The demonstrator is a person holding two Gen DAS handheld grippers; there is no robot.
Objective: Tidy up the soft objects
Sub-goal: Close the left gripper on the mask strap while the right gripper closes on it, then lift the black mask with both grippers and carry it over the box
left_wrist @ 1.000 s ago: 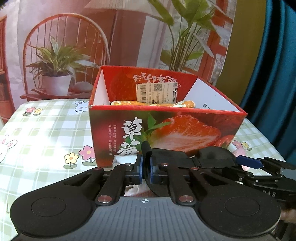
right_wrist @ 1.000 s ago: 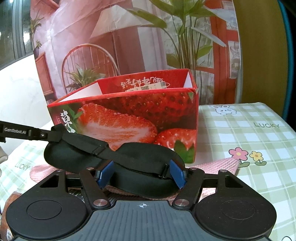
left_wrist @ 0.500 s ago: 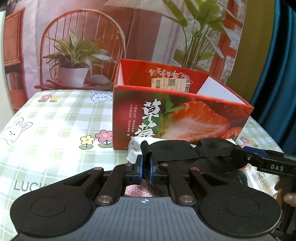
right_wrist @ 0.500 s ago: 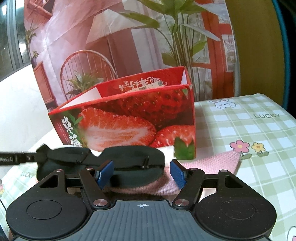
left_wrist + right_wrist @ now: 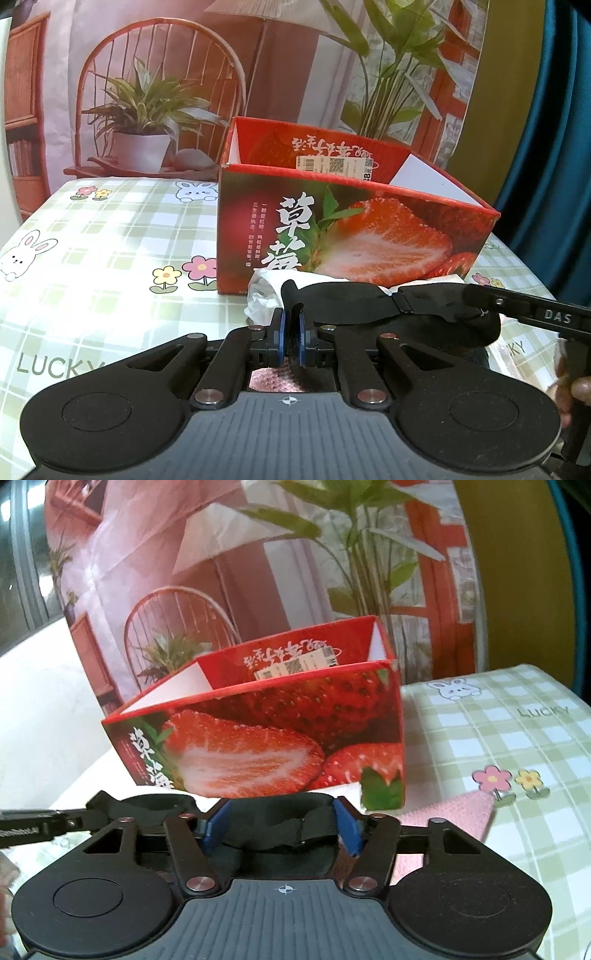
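Observation:
A black eye mask (image 5: 354, 302) stretches across in front of the red strawberry box (image 5: 369, 240), low over the table. My left gripper (image 5: 291, 334) is shut on the mask's left end, which stands up between the blue pads. One finger of my right gripper (image 5: 535, 314) reaches the mask's right end. In the right wrist view the mask (image 5: 266, 812) fills the gap of my right gripper (image 5: 280, 827), whose jaws are closing. The pads sit at the mask's edges and do not visibly squeeze it. The box (image 5: 258, 746) is open on top.
A crumpled white paper (image 5: 266, 291) lies against the box's front. A pink knitted cloth (image 5: 461, 812) lies under the mask, on the checked tablecloth (image 5: 110, 240). A person's hand (image 5: 576, 391) shows at the right edge. A printed backdrop stands behind the table.
The left gripper has drawn back from the box with the mask's end. Half a second ago the mask lay left of the right jaws. Now it sits between them, and they stand narrower.

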